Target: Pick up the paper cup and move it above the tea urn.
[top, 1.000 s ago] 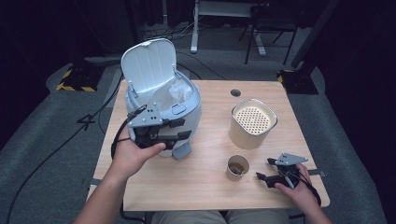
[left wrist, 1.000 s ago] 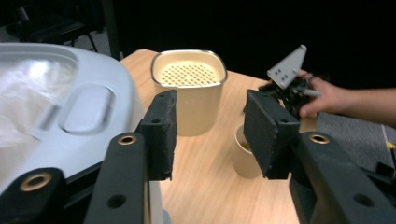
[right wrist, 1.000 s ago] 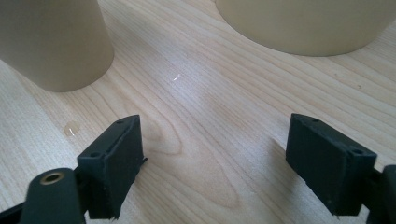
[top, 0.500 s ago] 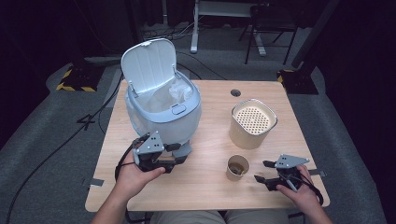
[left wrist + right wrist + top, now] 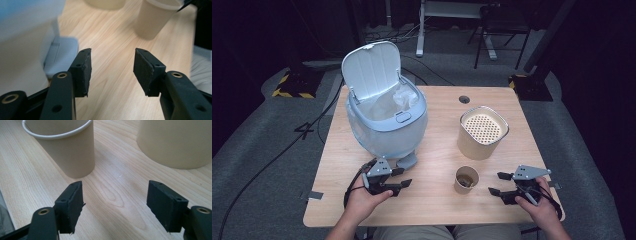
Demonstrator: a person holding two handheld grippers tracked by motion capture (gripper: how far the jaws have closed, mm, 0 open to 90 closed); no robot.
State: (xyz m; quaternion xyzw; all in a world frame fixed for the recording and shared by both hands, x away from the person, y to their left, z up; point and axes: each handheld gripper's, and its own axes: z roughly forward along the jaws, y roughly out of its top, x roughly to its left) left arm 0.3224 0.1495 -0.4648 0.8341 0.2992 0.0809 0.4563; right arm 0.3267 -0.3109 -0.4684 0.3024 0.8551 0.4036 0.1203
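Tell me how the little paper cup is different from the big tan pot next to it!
The paper cup is much smaller than the tan pot. The cup is open on top with something dark inside; the pot has an insert full of little holes at its top. The cup stands nearer the person, the pot farther back. Both are tan, round and upright on the wooden table.

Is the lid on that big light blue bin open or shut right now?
Open. The light blue bin has its lid swung up and back on its hinge, and a clear liner bag shows inside the opening.
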